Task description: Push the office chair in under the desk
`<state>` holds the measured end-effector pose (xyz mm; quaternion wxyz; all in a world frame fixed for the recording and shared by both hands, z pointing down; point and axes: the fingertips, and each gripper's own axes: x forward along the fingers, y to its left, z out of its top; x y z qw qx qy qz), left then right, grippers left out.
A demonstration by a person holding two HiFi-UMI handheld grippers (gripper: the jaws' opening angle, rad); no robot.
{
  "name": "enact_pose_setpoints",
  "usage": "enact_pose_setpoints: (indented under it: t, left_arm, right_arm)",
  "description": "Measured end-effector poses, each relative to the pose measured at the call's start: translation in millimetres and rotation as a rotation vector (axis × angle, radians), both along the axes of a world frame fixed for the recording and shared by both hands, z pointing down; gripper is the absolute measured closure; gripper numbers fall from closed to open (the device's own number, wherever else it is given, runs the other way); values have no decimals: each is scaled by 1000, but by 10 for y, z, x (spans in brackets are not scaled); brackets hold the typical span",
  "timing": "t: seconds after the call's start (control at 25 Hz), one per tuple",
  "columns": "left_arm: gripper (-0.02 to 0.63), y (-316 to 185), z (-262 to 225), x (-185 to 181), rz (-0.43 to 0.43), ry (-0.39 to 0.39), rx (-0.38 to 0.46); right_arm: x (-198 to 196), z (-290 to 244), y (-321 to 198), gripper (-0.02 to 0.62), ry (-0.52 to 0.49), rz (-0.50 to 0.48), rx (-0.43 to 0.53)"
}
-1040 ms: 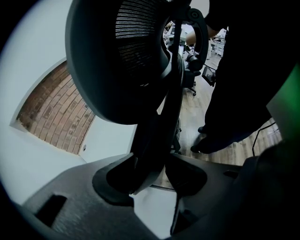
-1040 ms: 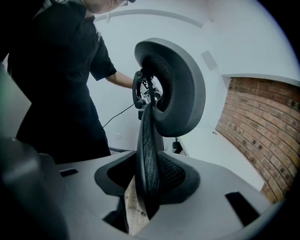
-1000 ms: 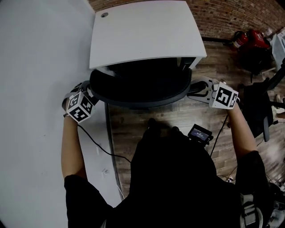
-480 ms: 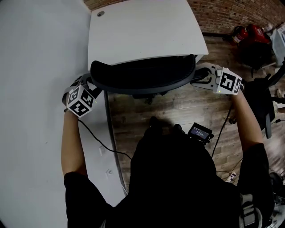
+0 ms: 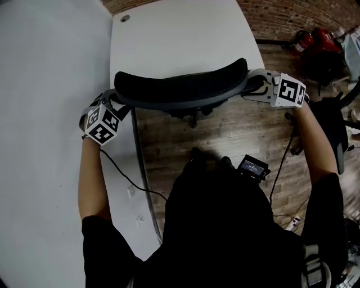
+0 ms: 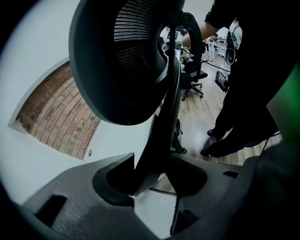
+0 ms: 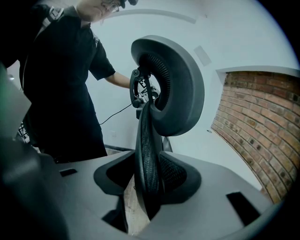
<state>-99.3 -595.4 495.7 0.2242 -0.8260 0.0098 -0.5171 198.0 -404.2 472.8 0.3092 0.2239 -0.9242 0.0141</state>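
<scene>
The black office chair's backrest top [image 5: 180, 90] lies across the front edge of the white desk [image 5: 180, 39], and the seat is hidden beneath the desktop. My left gripper [image 5: 115, 104] is shut on the backrest's left edge, my right gripper [image 5: 256, 87] on its right edge. In the left gripper view the backrest frame [image 6: 164, 117] fills the gap between the jaws of the left gripper [image 6: 152, 168], with the headrest [image 6: 126, 61] above. In the right gripper view the mesh edge [image 7: 145, 150] sits between the jaws of the right gripper [image 7: 147, 187], under the headrest [image 7: 178, 89].
A white wall [image 5: 45, 84] runs along the left, close to the desk's side. Wooden floor [image 5: 225, 135] lies between me and the chair. A second office chair [image 5: 332, 129] and a red object [image 5: 320, 45] stand at the right. A brick wall [image 5: 292, 17] is behind the desk.
Both grippers and the chair have moved forward toward the desk. The seat has slid out of sight under the desktop, and the backrest now reaches the desk's front edge.
</scene>
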Motion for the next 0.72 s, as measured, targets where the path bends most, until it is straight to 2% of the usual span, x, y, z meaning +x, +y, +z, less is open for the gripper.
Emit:
enact_pose_setpoints:
  t: [0.32,0.72]
  left_arm:
    - [403,-171,-51,89,-8,2,9]
    - [403,-279,-69,140,-8,-14,-2]
  right_arm:
    - [113,-30,-198,433,6,-5,15]
    - [179,-38,-336,433,19,-24,-10]
